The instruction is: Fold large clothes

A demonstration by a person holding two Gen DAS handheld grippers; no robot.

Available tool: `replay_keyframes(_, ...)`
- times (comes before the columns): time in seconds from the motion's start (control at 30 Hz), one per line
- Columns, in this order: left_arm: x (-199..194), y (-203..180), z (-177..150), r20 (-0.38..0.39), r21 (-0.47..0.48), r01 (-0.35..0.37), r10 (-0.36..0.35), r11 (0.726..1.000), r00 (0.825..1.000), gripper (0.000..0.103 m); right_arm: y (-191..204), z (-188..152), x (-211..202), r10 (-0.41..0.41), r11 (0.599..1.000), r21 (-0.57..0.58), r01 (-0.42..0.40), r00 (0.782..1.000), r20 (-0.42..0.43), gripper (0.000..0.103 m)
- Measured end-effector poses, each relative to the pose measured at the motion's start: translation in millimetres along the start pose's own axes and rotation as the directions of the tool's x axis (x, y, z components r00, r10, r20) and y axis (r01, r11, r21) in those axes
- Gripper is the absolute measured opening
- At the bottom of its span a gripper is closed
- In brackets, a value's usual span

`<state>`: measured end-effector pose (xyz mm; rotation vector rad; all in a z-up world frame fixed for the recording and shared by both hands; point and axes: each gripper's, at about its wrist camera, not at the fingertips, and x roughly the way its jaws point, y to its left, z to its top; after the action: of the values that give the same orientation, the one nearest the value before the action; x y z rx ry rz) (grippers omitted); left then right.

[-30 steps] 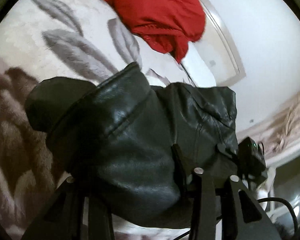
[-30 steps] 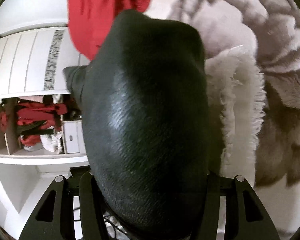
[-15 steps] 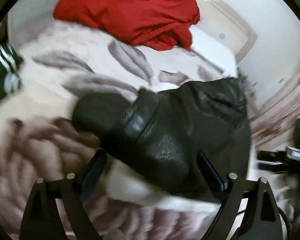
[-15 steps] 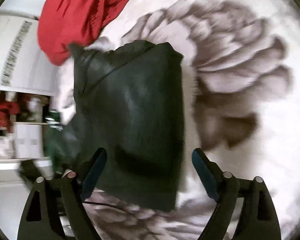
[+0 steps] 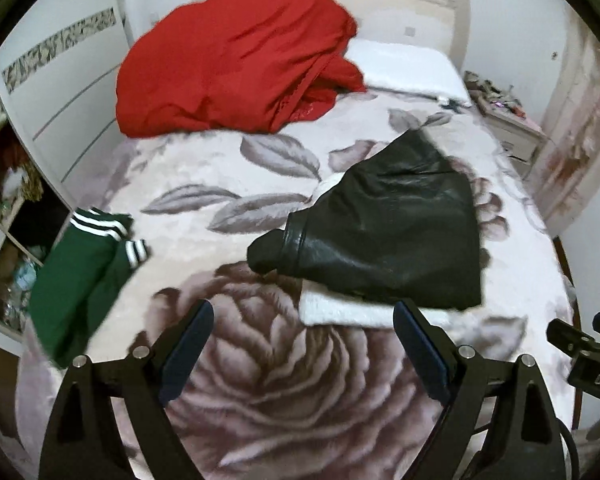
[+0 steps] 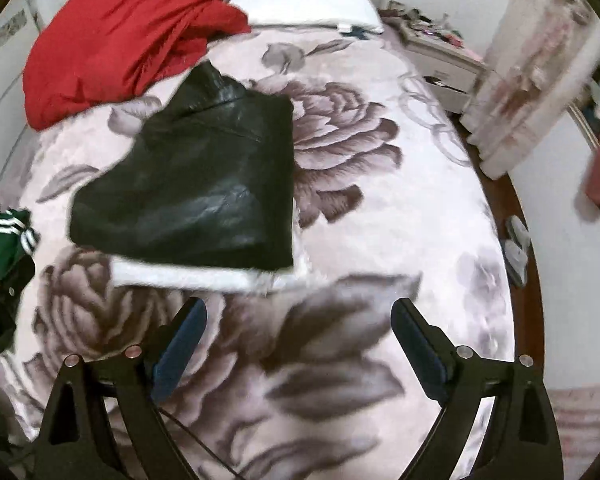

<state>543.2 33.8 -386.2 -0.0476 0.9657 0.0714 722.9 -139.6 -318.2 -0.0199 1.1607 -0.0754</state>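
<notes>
A folded black leather jacket (image 5: 396, 224) with white fleece lining showing at its near edge lies on the flowered bed cover (image 5: 284, 380). It also shows in the right wrist view (image 6: 196, 188). My left gripper (image 5: 304, 344) is open and empty, held back from the jacket's near edge. My right gripper (image 6: 298, 340) is open and empty, also short of the jacket. A red garment (image 5: 236, 60) is heaped at the head of the bed. A folded green garment with white stripes (image 5: 80, 276) lies at the left edge.
A white pillow (image 5: 404, 64) lies by the headboard. A nightstand (image 6: 440, 56) stands right of the bed, with a curtain (image 6: 540, 60) beyond. A white wardrobe (image 5: 60, 80) with open shelves stands left. Slippers (image 6: 516, 248) lie on the floor at the right.
Both grippers let go of the black jacket, opened and pulled back. The jacket now lies folded on the bed instead of hanging in the jaws.
</notes>
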Motion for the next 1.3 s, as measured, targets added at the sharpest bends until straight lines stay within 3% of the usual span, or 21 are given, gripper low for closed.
replay_keyframes(0.47,-261,-1,-36,0.117,0.025,0.032,-0.035,0.999,0.993,0.092,-40,-121,-293,-0.062,0.998,0.034,0.057,0.978,0.201,0.095)
replay_keyframes(0.7,-356,-9,-61,0.146,0.030,0.036,-0.040,0.999,0.988,0.092,-64,-170,-409,-0.031,1.000,0.012,0.029,0.961,0.273,0.095)
replay_keyframes(1.03,-438,-18,-83,0.206,0.015,0.042,-0.044,0.999,0.978,0.092,-86,-228,-529,-0.002,1.000,-0.019,0.010,0.920,0.393,0.095)
replay_keyframes(1.3,-471,-20,-96,0.257,0.003,0.012,-0.012,1.000,0.966,0.092,-103,-254,-574,-0.002,1.000,-0.016,0.010,0.901,0.434,0.098)
